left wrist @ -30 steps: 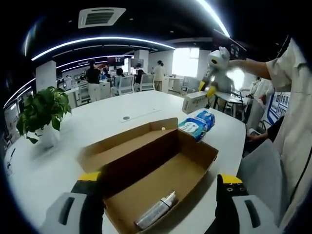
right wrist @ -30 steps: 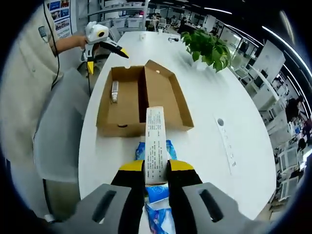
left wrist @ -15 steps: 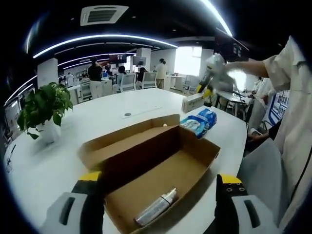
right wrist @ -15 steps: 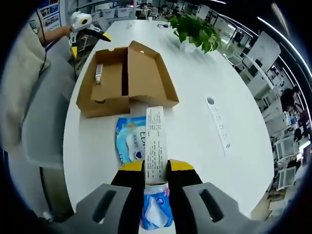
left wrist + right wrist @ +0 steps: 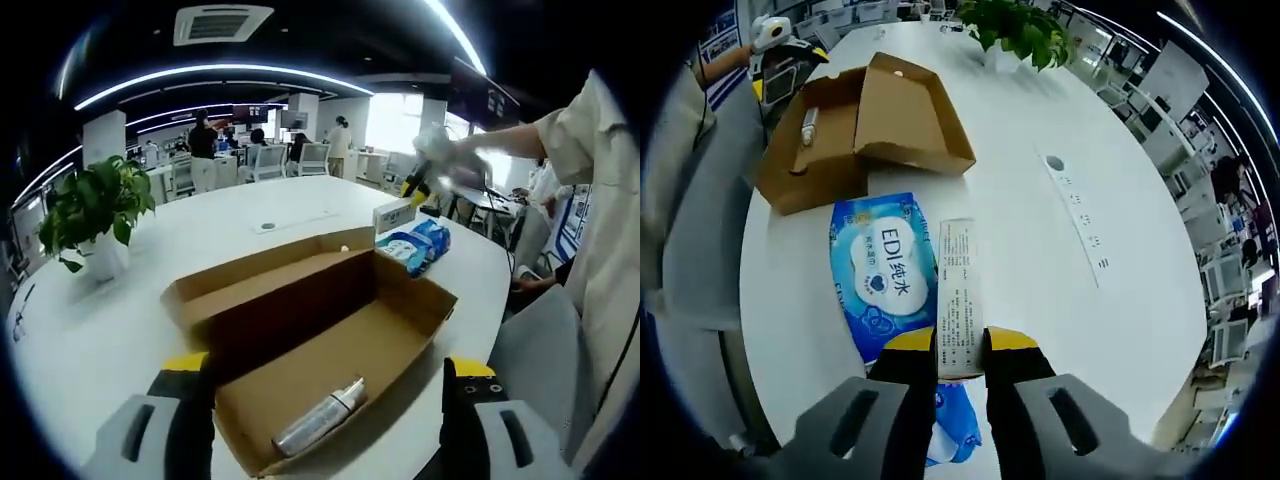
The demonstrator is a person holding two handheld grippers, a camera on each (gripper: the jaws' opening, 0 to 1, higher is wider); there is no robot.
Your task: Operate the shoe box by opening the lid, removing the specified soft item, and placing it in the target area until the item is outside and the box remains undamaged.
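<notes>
a big white table [image 5: 250, 215] is taking up most of the room here, with a leafy potted plant [image 5: 92, 215] sitting on it toward one end in a white pot. there's a long white power strip [image 5: 1078, 212] lying flat on the tabletop, well apart from everything else. a grey chair [image 5: 535, 355] is sitting right at the table edge. people [image 5: 205, 150] are sitting and standing around desks in the back, under curved ceiling light strips [image 5: 215, 75] and an air vent [image 5: 222, 22].

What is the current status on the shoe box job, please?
Right gripper shut on white carton, over blue pack. Left gripper open at open shoe box; bottle inside. Nothing blocking.
</notes>
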